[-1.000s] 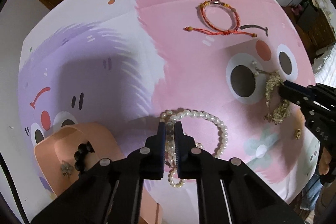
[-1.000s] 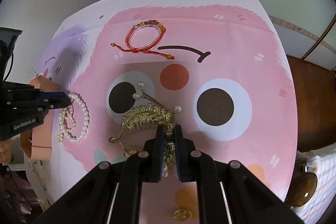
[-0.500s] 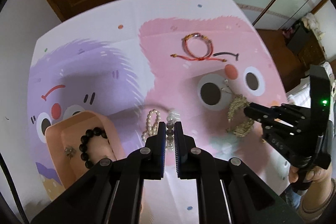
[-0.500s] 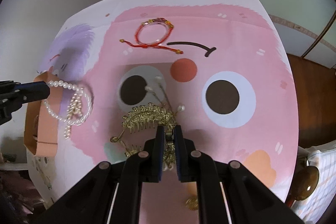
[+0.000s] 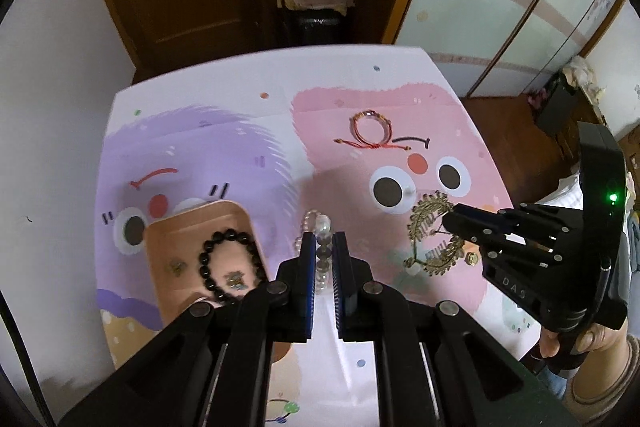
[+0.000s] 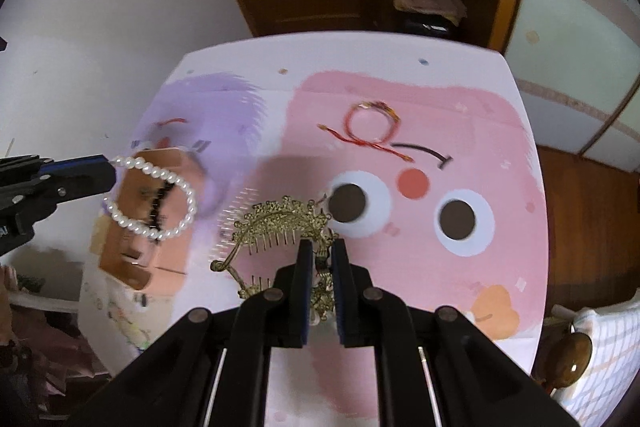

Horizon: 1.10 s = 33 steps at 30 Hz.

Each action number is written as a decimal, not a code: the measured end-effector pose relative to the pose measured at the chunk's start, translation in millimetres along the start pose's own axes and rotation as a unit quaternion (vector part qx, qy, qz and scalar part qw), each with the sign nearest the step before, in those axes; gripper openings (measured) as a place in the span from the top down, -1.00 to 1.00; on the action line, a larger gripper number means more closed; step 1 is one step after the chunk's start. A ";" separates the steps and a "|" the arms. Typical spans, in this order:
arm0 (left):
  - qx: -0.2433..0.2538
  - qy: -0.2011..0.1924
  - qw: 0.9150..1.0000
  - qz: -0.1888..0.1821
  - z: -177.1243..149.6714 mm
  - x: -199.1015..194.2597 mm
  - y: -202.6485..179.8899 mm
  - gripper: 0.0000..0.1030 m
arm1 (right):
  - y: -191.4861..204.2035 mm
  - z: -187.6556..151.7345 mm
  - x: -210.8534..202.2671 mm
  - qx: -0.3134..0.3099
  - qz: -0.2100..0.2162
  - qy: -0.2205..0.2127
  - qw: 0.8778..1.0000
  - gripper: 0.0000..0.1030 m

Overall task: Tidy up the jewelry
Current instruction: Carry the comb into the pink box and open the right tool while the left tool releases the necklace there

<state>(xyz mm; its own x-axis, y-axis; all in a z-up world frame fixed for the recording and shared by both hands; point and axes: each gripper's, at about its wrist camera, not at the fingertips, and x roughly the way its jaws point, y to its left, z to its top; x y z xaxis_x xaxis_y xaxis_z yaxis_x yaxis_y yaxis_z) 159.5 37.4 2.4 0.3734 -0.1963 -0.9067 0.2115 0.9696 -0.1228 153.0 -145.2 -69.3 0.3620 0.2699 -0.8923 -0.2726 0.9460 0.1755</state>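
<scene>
Both grippers have lifted off the table since a second ago, each carrying its piece up with it. Left gripper (image 5: 324, 247) clamped on the pearl bracelet (image 6: 154, 197), loop dangling clear of the surface, in the right wrist view hanging in front of the pink tray (image 5: 160, 247). Right gripper (image 6: 322, 255) clamped on the gold hair comb (image 6: 276, 223), also off the tablecloth, teeth hanging down. Tray already holds a black bead bracelet (image 5: 230, 265) and a couple of small pieces, too small to name. Red cord bracelet (image 5: 370, 133) lies untouched at the far side of the pink patch; a small gold piece (image 5: 472, 259) lies just beside the right gripper's tip.

Step in hand, I judge: carrying both pieces to the tray. Next needs the pearls brought over the tray and let go without snagging the bead bracelet; comb follows, likely tangle risk with its teeth.

Surface: cartoon tablecloth (image 5: 200, 131), purple and pink fuzzy faces. Room: wooden door and shelf behind, pale sliding wardrobe panels right, wood floor
</scene>
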 end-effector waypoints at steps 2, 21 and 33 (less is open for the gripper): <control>-0.004 -0.008 1.000 0.001 -3.3 -10.5 7.0 0.89 | 11.8 2.7 -7.0 -0.009 0.006 -0.004 1.000 0.82; -0.067 -0.015 0.996 0.047 -36.6 -10.3 105.2 0.89 | 156.3 13.8 40.8 -0.077 0.066 0.047 0.994 0.82; -0.090 0.026 0.995 0.038 -52.4 38.8 130.7 0.89 | 177.1 1.3 89.5 -0.075 0.066 0.085 0.991 0.81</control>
<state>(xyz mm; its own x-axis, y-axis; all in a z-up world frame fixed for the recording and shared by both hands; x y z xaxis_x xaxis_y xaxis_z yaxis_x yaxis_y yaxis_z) 154.3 164.1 -70.0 0.3345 -0.1172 -0.9351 0.0167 0.9928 -0.1185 138.3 46.7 -117.5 0.1633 0.3427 -0.9251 -0.4422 0.8637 0.2419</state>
